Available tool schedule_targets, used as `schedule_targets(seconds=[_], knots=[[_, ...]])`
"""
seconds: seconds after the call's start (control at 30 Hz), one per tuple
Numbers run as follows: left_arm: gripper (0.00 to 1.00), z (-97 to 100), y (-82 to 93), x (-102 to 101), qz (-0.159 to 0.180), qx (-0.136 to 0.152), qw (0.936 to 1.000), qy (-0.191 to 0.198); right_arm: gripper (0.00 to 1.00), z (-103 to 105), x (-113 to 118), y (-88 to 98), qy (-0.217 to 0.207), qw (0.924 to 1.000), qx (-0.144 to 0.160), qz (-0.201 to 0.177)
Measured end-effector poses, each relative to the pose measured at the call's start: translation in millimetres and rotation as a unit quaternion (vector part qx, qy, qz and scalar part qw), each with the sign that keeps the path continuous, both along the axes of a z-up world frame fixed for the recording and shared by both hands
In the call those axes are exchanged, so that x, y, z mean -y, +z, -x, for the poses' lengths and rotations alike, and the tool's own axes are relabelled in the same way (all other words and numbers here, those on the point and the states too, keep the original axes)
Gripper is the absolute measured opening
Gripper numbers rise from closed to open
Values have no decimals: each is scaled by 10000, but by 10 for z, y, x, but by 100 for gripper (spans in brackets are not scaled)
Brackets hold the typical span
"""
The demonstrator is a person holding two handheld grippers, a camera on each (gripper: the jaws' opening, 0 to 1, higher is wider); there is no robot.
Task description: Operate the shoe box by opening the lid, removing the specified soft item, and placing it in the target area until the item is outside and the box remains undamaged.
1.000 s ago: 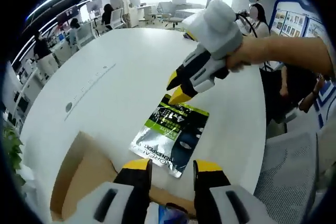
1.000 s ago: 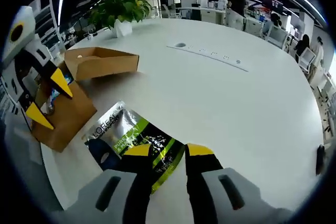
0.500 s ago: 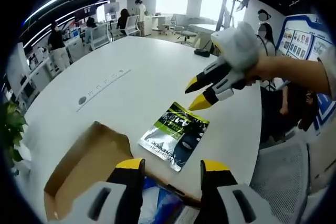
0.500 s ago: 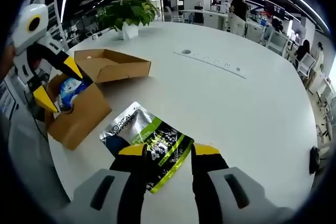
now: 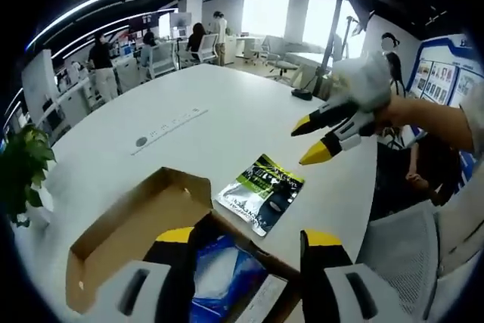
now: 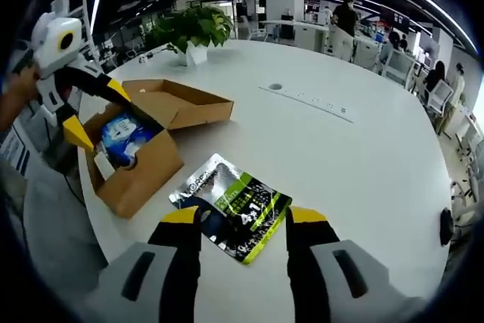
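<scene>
A silver, green and black soft pouch (image 5: 261, 192) (image 6: 232, 203) lies flat on the white table, beside the open cardboard shoe box (image 5: 144, 226) (image 6: 144, 164). A blue and white packet (image 5: 219, 281) (image 6: 125, 132) rests inside the box. My left gripper (image 5: 248, 237) hovers above the box, open and empty; in the right gripper view it appears over the box's far side (image 6: 89, 111). My right gripper (image 6: 243, 219) is open above the pouch, holding nothing; in the left gripper view it hangs in the air past the pouch (image 5: 321, 135).
The box lid (image 6: 181, 102) lies opened flat on the table. A potted plant (image 6: 189, 29) (image 5: 23, 175) stands near the table edge. A power strip (image 6: 306, 100) is set into the table's middle. A grey chair (image 5: 401, 243) sits close by. People stand farther off.
Both grippers have risen and drawn back from the table. The right gripper is farther from the pouch, which lies still. The box's inside has come into fuller view.
</scene>
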State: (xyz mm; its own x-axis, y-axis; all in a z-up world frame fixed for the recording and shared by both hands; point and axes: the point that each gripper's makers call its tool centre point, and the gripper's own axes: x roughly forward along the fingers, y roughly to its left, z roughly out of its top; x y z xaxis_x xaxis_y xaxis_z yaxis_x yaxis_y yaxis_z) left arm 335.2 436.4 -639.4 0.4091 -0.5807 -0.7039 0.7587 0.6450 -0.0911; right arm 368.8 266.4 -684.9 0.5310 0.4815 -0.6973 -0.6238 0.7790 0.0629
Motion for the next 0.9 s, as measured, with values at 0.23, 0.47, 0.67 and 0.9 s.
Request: schedule_targets(seconds=[0.23,0.47,0.67,0.9], knots=[[63,95,82,-223,121,99,9997,194,46,118,-90,136,49,9999,37,-94],[66,215,181,-485,240,211,9985,449,48,235,-241,260,148,9997,63,-180],[70,289,224,-702,230,269,9976,593,50,302,-405,344,227,9993,57,-293],[73,347,291,-954,314,339,9958,793,51,358,-641,436,425,9982,102,-421]])
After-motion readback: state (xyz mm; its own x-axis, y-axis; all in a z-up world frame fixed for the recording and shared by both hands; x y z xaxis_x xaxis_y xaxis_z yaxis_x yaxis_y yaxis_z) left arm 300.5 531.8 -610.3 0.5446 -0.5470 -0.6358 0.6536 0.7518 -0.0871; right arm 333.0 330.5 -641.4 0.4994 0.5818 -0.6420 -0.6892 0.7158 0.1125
